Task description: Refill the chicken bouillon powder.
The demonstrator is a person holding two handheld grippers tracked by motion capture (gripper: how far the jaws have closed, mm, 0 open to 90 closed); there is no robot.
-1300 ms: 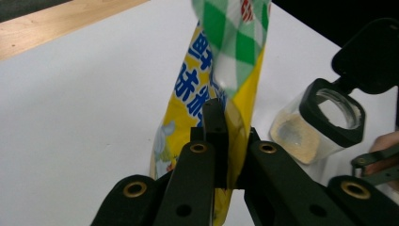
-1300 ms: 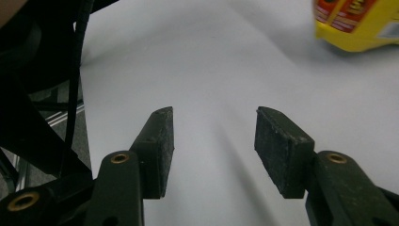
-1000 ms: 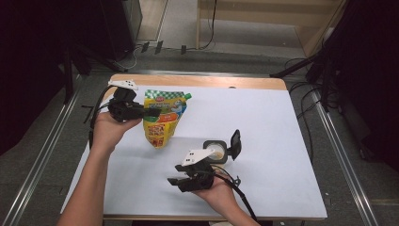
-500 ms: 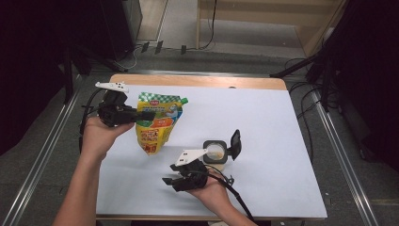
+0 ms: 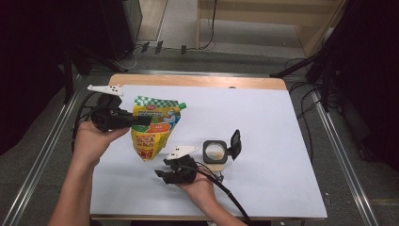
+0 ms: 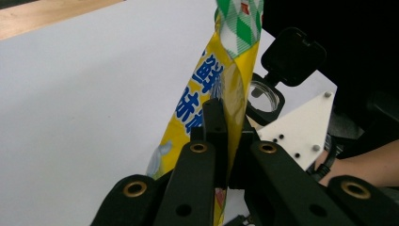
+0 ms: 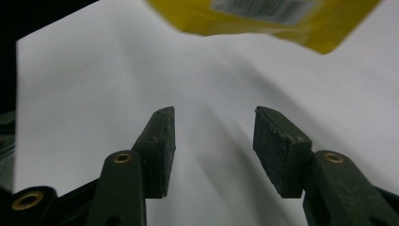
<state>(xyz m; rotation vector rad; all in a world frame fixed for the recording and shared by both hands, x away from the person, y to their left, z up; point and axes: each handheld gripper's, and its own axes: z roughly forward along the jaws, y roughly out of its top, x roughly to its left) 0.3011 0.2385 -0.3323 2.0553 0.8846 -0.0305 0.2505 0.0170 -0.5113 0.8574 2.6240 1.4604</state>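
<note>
Item: yellow refill pouch (image 5: 154,129), left of frame centre, hanging clear of the white bench (image 5: 282,141), pinched by the closed left tool (image 5: 141,120). Right tool (image 5: 159,174), lower centre: jaws half apart, just closing, empty, probably approaching the pouch's bottom. Open-lidded jar (image 5: 215,151) alongside, presumably for filling.

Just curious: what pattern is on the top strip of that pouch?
Green-and-white diamonds on the yellow plastic pouch, clearest in the left gripper view.
</note>
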